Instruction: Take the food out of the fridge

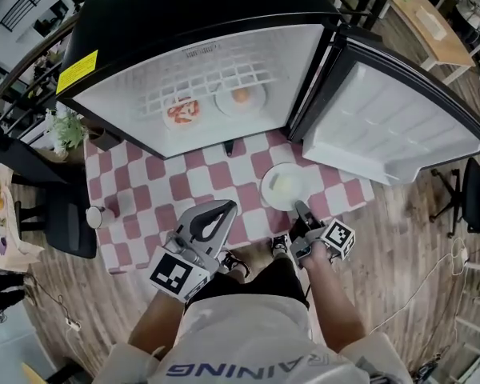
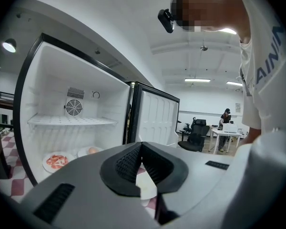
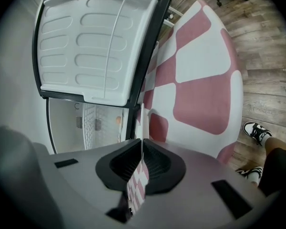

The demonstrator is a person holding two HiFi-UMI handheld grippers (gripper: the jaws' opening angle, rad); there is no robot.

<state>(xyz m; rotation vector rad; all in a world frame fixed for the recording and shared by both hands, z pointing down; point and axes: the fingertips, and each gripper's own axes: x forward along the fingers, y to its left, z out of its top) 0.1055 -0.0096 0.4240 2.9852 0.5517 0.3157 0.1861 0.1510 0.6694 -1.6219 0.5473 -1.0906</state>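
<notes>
Plate point(image 1: 284, 187) rim pinched by right gripper point(image 3: 142, 150), fridge point(image 1: 200, 6) door open

1. Head view: bright, even light; the fridge point(image 1: 224, 78) interior at upper centre glows white (almost washed out), as does the plate point(image 1: 284, 186) below it.
2. Left gripper view: ceiling lamps point(image 2: 198, 80) at right centre glare.
3. Every view bends straight lines near the edges; both gripper views have black corners and a soft bottom foreground.
</notes>
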